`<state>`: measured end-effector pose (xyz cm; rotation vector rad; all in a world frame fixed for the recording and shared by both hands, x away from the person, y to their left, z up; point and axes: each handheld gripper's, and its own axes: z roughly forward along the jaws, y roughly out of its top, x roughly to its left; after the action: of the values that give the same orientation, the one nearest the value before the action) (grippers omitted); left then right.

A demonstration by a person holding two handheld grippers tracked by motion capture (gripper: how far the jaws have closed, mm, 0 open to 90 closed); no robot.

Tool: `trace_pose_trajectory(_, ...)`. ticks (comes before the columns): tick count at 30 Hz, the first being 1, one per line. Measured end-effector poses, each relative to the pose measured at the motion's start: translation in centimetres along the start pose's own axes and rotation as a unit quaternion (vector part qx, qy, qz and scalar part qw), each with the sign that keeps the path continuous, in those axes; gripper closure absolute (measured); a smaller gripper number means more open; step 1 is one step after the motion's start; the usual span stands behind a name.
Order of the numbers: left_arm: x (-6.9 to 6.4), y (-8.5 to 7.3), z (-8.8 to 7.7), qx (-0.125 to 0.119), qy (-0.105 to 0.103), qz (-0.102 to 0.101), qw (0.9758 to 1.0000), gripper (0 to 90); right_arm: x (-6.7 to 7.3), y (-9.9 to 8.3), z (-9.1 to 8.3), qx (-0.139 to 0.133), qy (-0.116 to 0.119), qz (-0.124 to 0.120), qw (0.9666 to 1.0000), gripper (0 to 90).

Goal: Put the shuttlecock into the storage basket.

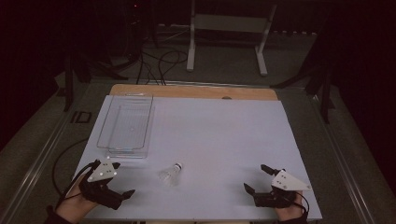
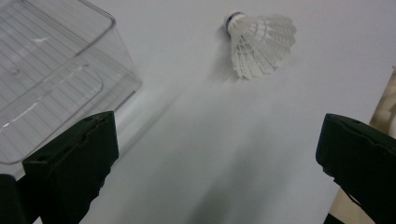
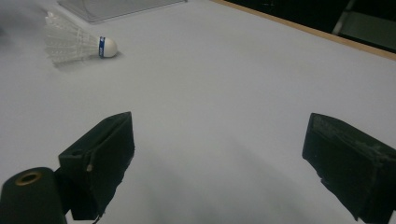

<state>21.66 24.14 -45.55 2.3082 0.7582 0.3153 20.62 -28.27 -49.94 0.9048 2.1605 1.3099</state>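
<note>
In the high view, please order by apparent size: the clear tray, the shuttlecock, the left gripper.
1. Clear tray, by far the largest.
2. Left gripper, though nearer the camera, which enlarges it.
3. Shuttlecock, the smallest.

light: dim, dark surround | shadows: soft | focus: near jaws blurred, perhaps | glare: faint on clear bin [image 2: 56, 70]

Shuttlecock [image 3: 77, 45]: white feathers, white cork, blue band, ahead-left of right gripper [image 3: 217, 154]. Tray [image 2: 51, 79]: clear, fine ribbed lines. Jaws black. Table [image 1: 219, 140] pale lilac-grey, far edge wood-brown.
</note>
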Motion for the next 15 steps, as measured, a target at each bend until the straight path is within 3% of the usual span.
trace_pose_trajectory(15, -0.4, 0.73, 0.6, 0.05, -0.004, 0.006, 0.9987, 0.1, 0.09, -0.01, 0.02, 0.003, 0.003, 0.0, 1.0, 9.2)
